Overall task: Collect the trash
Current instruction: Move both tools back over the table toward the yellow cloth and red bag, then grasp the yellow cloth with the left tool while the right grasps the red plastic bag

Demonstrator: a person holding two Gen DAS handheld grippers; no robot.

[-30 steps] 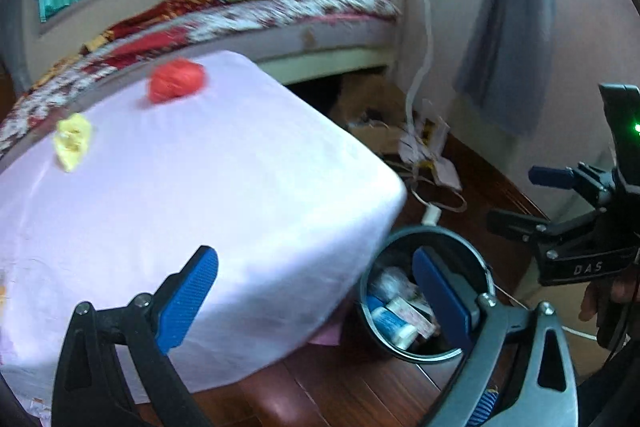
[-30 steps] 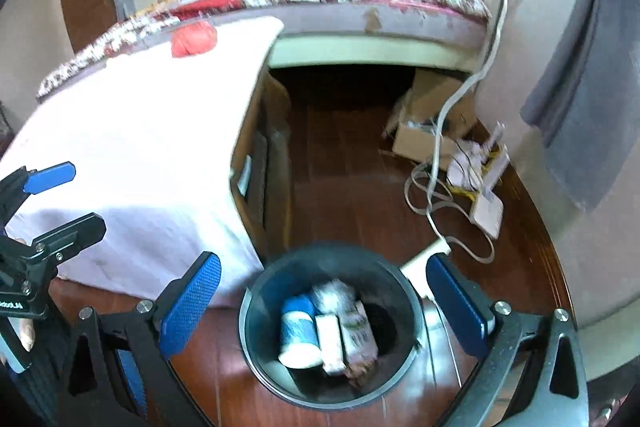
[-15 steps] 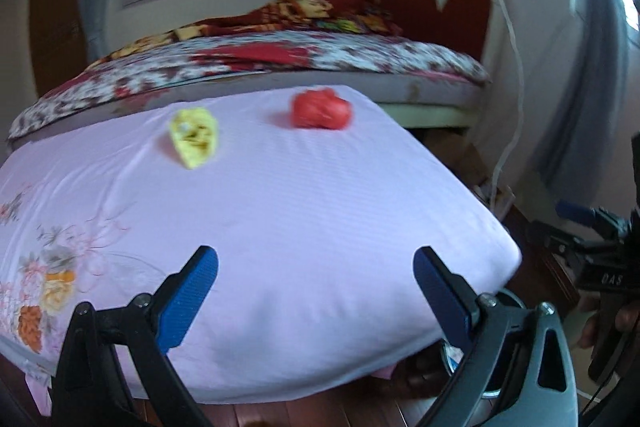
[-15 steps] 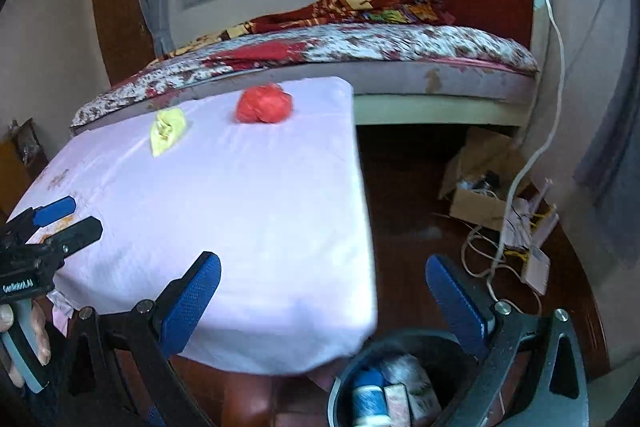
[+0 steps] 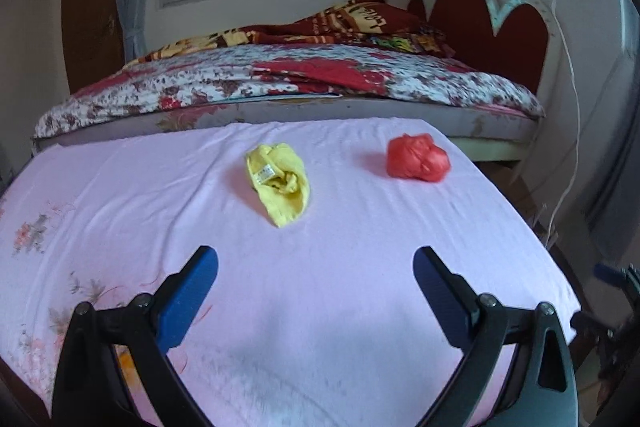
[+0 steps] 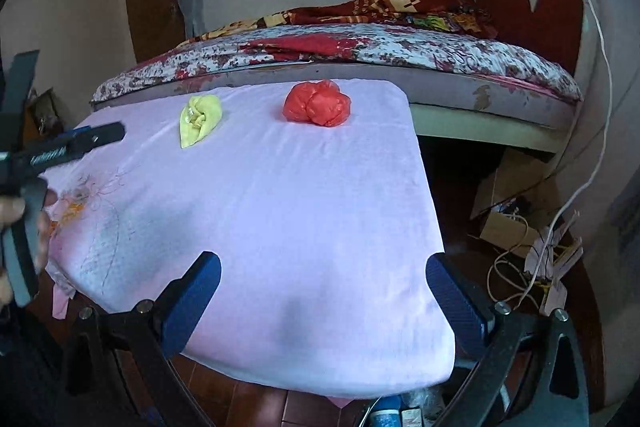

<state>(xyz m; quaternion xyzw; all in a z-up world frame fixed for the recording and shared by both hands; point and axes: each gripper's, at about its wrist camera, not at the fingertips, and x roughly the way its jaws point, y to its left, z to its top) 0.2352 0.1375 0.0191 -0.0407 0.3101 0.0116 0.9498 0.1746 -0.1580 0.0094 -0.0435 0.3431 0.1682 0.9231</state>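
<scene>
A crumpled yellow wrapper (image 5: 282, 183) (image 6: 199, 119) and a balled red plastic bag (image 5: 416, 163) (image 6: 317, 103) lie on the far part of a table under a pink cloth (image 5: 320, 287) (image 6: 256, 211). My left gripper (image 5: 315, 275) stands open over the near half of the cloth, nothing between its blue pads. My right gripper (image 6: 323, 277) is open too, held over the table's near right corner. The rim of a trash bin (image 6: 396, 415) with some packaging inside shows at the bottom edge of the right wrist view. The left gripper (image 6: 60, 147) also appears at the left there.
A bed (image 5: 300, 83) with a floral cover stands just behind the table, with a red headboard (image 5: 488, 23) at the right. Cardboard (image 6: 512, 203), white cables (image 6: 516, 267) and papers clutter the wooden floor right of the table. A person's hand (image 6: 16, 223) holds the left gripper's handle.
Both grippers have swung up and left from the trash bin on the floor to face the table top. The yellow wrapper and red bag now sit ahead of them. Both stayed open.
</scene>
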